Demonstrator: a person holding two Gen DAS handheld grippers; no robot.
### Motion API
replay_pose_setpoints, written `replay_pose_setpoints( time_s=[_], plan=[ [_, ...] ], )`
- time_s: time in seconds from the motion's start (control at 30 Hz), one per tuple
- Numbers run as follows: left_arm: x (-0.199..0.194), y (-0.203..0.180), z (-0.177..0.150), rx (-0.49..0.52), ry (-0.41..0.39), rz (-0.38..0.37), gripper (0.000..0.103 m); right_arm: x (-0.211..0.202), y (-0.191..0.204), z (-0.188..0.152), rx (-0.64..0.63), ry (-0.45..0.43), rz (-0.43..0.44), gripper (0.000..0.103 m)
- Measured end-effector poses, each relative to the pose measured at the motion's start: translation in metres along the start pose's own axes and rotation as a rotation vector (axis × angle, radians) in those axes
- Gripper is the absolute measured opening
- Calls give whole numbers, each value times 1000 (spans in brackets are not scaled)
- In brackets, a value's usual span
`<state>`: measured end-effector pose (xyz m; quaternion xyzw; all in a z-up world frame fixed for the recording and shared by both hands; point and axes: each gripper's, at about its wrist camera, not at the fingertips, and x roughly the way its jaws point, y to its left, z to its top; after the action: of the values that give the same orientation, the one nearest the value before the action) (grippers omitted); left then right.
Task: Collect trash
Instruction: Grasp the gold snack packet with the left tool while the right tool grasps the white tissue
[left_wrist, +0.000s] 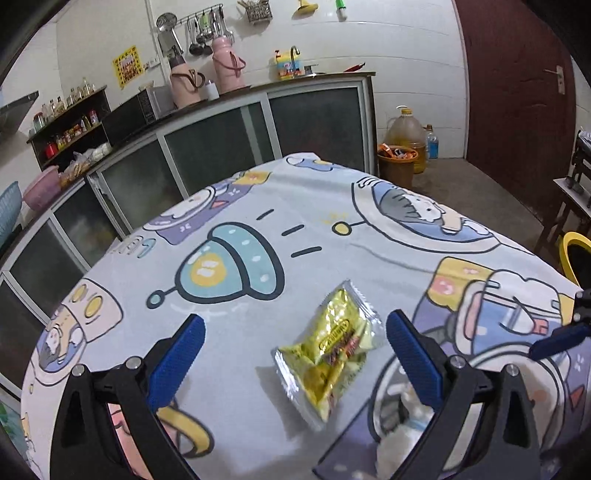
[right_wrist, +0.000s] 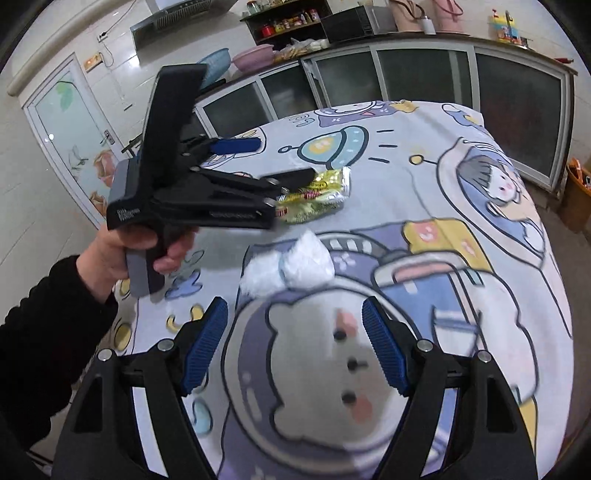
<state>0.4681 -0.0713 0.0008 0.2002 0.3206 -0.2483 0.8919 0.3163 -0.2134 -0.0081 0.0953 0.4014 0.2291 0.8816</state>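
A crumpled yellow snack wrapper (left_wrist: 328, 350) lies on the cartoon-print tablecloth (left_wrist: 280, 206). My left gripper (left_wrist: 295, 360) is open, and the wrapper sits between its blue pads, nearer the right one, with no pad pressing on it. A white crumpled tissue (right_wrist: 288, 266) lies beside the wrapper (right_wrist: 317, 195); in the left wrist view the tissue (left_wrist: 402, 424) is partly hidden behind a finger. My right gripper (right_wrist: 295, 347) stands open just short of the tissue, with only cloth between its fingers. A hand in a dark sleeve holds the left gripper (right_wrist: 284, 158) over the wrapper.
A brown bin (left_wrist: 395, 162) with scraps in it stands on the floor past the table's far corner, beside an oil jug (left_wrist: 406, 136). A glass-fronted counter (left_wrist: 221, 144) runs behind the table. A yellow stool (left_wrist: 576, 254) is at the right.
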Motion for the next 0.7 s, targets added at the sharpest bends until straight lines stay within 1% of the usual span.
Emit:
replay_pose_setpoints(
  time_s=[0.1,0.23,0.37,0.4,0.47,0.5,0.53,0.57,0.6,0.63,0.67,0.7],
  plan=[
    [13,1,3,-10,17,-31,95,18,-1,7,26,16,-4,72],
    [36,-1,4,10,64,2,95,40,-4,16,55,44,-3,72],
    [53,3,4,-31,100,-6,95,60,-1,24,50,68,-21,72],
    [57,3,4,-37,107,-7,95,65,-1,26,45,74,-29,71],
    [63,2,4,-33,114,9,95,73,0,28,42,92,-38,63],
    [65,1,3,-33,119,19,90,79,1,29,41,110,-30,61],
    [68,1,3,-37,125,25,76,82,2,30,41,115,-35,58],
    [71,2,3,-42,134,19,67,83,2,30,37,115,-45,56],
    [73,3,2,-52,144,3,47,84,3,30,31,121,-50,53],
    [75,4,2,-60,152,-3,38,83,4,31,26,122,-54,47],
    [76,5,1,-64,152,1,35,81,4,31,25,119,-57,43],
    [75,6,1,-69,146,2,30,78,4,31,22,115,-65,39]
  ],
)
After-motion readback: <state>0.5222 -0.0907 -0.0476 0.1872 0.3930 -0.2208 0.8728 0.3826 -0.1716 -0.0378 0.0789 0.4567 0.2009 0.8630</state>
